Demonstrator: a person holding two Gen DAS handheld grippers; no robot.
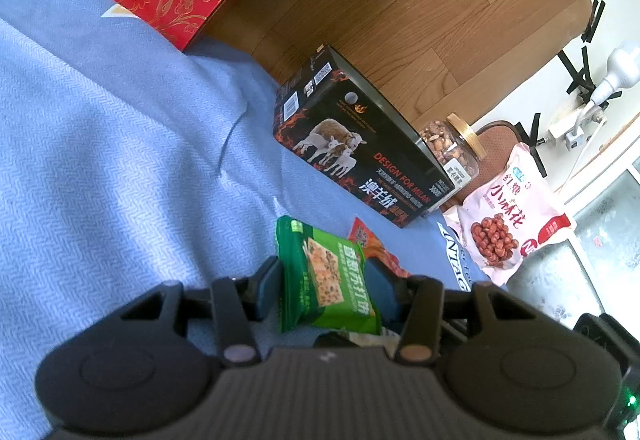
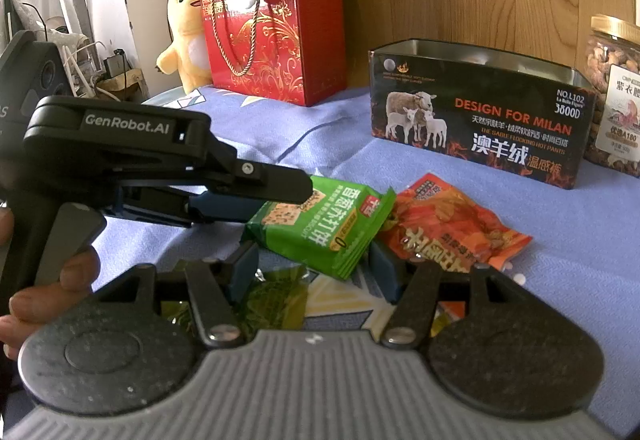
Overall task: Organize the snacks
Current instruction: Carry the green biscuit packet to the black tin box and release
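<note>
A green cracker packet [image 1: 328, 280] is clamped between the two fingers of my left gripper [image 1: 326, 292], which is shut on it. In the right wrist view the left gripper [image 2: 280, 199] reaches in from the left and holds that green packet [image 2: 320, 228] a little above the blue sheet. My right gripper [image 2: 314, 272] stands open just short of the packet's lower corner, its pads apart from it. An orange snack packet [image 2: 448, 228] lies on the sheet to the right. A black open-topped tin with sheep on it [image 2: 476, 119] stands behind.
A nut jar [image 2: 612, 99] stands right of the tin, and a pink snack bag [image 1: 508, 215] lies near it. A red gift bag [image 2: 276, 35] and a yellow plush [image 2: 188, 35] sit at the back. A crumpled green wrapper [image 2: 276, 292] lies under my right gripper. The blue sheet [image 1: 100, 139] stretches left.
</note>
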